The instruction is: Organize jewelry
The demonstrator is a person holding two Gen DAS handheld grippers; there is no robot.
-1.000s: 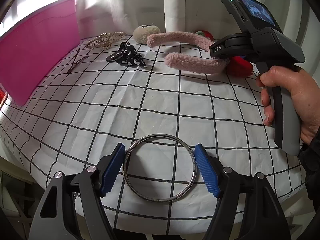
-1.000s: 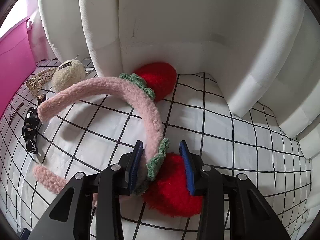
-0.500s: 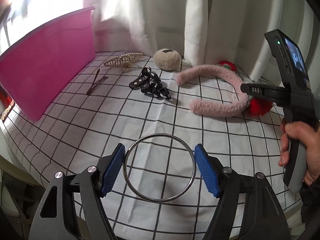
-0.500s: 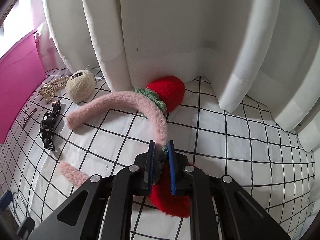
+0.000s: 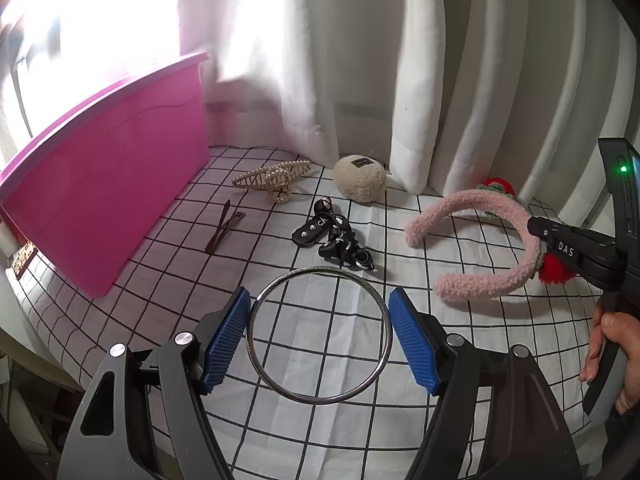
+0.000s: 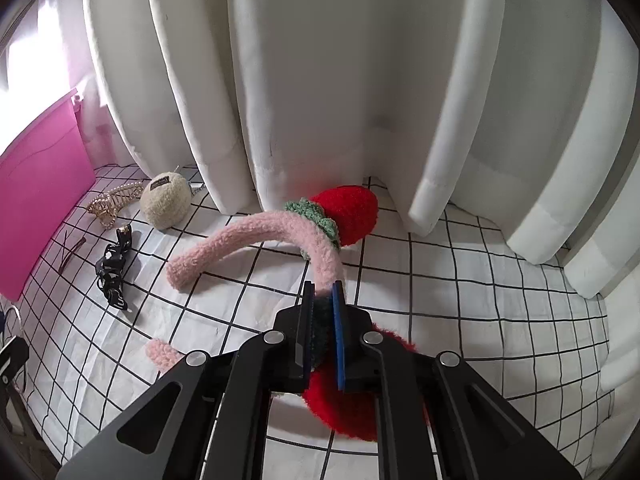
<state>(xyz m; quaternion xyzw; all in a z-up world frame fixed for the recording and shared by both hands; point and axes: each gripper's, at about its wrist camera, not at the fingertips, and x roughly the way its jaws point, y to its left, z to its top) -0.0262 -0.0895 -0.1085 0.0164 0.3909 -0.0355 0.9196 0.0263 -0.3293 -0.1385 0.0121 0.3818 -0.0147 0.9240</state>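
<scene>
Right gripper (image 6: 321,312): jaws closed on the fuzzy pink headband with red strawberry pom-poms (image 6: 256,232), clamped at the green leaf trim by the near pom-pom. Band looks partly lifted, far strawberry near the white curtain (image 6: 360,80), free ends hanging toward the black-grid white cloth on the worktop (image 6: 460,280).

Left gripper (image 5: 320,334): jaws open, blue pads either side of the thin silver metal bangle (image 5: 318,334). Pads sit just outside the ring, not touching as far as I can tell. Cannot tell if the bangle lies on the cloth or is off it.

Other items on the cloth, well apart from both grippers: pearl-studded gold claw clip (image 5: 274,180), cream fluffy round puff with a dark label (image 5: 360,178), black strappy piece with white lettering (image 5: 334,240), dark brown snap hair clip (image 5: 224,226). Pink plastic storage bin (image 5: 112,200) stands at the left edge, looks like the likely drop spot.

Step in hand, my read: headband pickup done, carry pending; bangle grasp only lined up. Next: right needs a lift clear of the cloth and a swing left over the bin rim without dragging the loose ends through the small items. Left needs to close on the bangle; thin hard ring could slip or pop out of the pads.
</scene>
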